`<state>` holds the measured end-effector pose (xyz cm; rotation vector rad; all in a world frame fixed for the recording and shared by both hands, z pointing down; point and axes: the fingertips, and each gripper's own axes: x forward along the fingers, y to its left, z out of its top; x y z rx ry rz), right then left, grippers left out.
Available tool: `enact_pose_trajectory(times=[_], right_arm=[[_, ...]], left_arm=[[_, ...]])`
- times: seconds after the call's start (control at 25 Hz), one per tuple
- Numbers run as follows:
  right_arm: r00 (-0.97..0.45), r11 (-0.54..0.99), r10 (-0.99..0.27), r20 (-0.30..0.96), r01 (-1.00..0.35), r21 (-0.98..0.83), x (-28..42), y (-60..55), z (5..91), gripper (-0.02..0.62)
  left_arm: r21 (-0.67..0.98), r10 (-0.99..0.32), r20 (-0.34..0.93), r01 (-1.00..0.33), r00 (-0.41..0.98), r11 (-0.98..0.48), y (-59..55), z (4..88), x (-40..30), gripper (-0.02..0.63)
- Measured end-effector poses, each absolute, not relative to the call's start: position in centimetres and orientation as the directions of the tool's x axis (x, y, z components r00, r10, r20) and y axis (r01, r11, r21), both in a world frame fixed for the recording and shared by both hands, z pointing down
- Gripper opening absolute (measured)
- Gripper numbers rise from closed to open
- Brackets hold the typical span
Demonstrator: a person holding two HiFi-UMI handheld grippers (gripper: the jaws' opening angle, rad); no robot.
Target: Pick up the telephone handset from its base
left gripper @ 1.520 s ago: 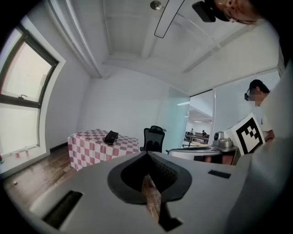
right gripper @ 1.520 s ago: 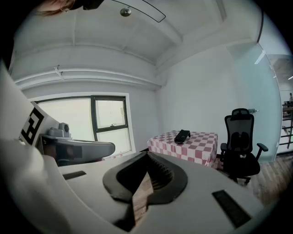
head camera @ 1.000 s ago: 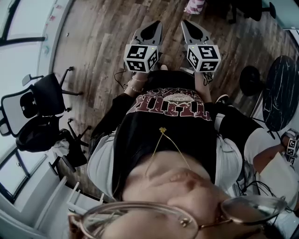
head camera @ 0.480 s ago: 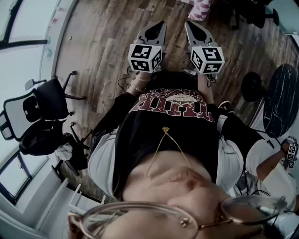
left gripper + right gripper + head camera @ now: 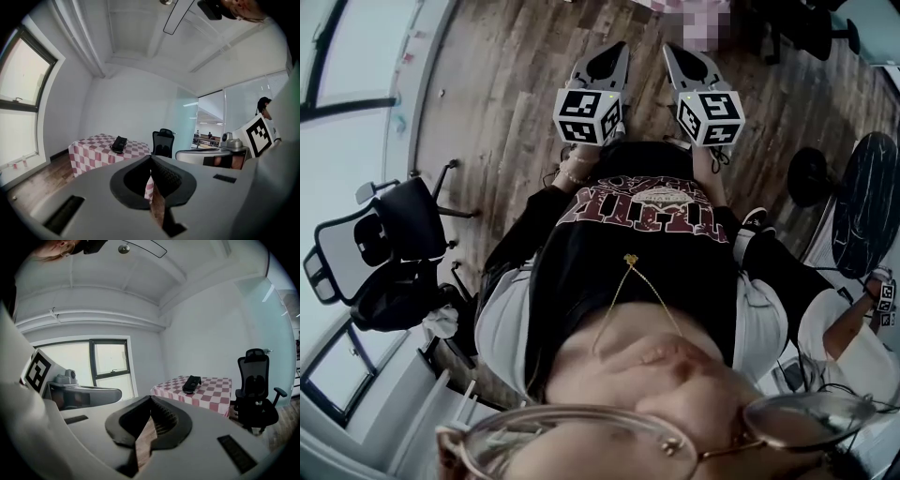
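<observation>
The black telephone lies on a table with a red-and-white checked cloth, well across the room from me. The right gripper view shows the same telephone on that table; I cannot tell the handset from the base at this distance. My left gripper and right gripper are held side by side in front of the person's chest, above the wooden floor. Both point toward the table. The left gripper and right gripper have their jaws closed tip to tip with nothing between them.
A black office chair stands just right of the checked table, seen also as the chair. More black chairs stand at the left by the window. A dark round table and another person's arm are at the right.
The view has drifted slightly, and the chairs at the left sit lower in it. Both grippers stay side by side and shut.
</observation>
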<state>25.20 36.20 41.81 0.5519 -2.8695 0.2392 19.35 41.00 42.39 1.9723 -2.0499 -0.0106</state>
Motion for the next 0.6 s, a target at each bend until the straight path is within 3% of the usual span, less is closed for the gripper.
enact_pose_trajectory(times=[0.6], right_arm=[[-0.875, 0.885, -0.420, 0.240, -0.454, -0.104, 20.6, 34.0, 42.3, 0.019]], left_arm=[[0.181, -0.976, 0.206, -0.983, 0.076, -0.039, 37.9, 42.3, 15.3, 0.011]])
